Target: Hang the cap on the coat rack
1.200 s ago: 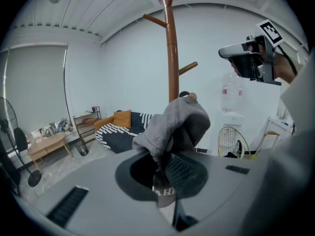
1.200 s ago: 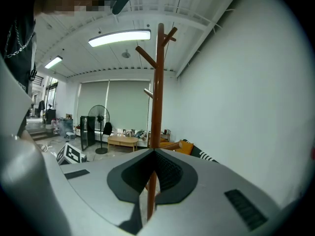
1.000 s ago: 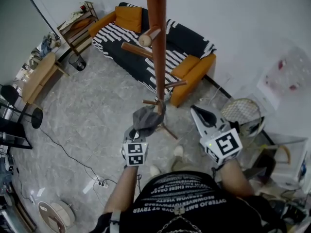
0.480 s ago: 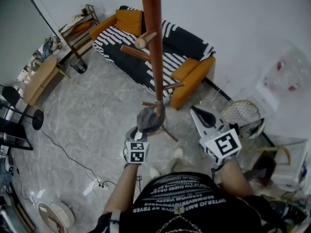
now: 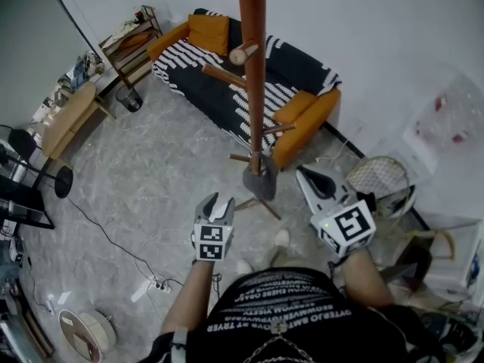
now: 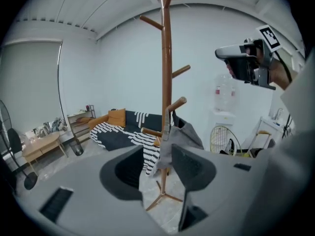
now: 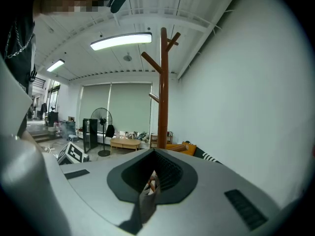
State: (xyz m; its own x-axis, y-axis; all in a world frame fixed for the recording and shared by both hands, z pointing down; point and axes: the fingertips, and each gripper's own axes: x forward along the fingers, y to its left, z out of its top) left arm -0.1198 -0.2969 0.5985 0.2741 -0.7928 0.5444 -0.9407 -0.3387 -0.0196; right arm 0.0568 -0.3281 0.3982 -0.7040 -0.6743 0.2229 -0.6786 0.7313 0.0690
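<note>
**Cap** (image 5: pixel 262 181) — grey and soft. It hung from a low, upward-slanting peg (image 6: pixel 177 103) of the coat rack (image 5: pixel 255 66). It draped against the pole just above the rack's splayed feet, and neither gripper touched it.

**Coat rack** — a reddish-brown wooden pole, upright, with slanted pegs at several heights. It stood on a grey marbled floor (image 5: pixel 151 172).

**Left gripper** (image 5: pixel 218 201) — held near the cap on the person's side of it, aimed at the rack and tilted downward. Its jaws had just been opening and stood wide apart, pressing on nothing. In the left gripper view the cap showed through the gap, beyond the fingertips and clear of them.

**Right gripper** (image 5: pixel 305 173) — held to the right of the rack, near the cap but apart from it. Its jaws were drawn together with nothing clamped in them. In the right gripper view the pole rose beyond them.

**Surroundings**
- A black-and-white striped sofa (image 5: pixel 227 82) with orange cushions (image 5: pixel 209 30) stood behind the rack, against a pale wall.
- A wooden table (image 5: pixel 68 118) stood at the far left, with small things on it that were too small to tell apart.
- The person's dark printed shirt (image 5: pixel 295 316) filled the lower edge of the head view.
</note>
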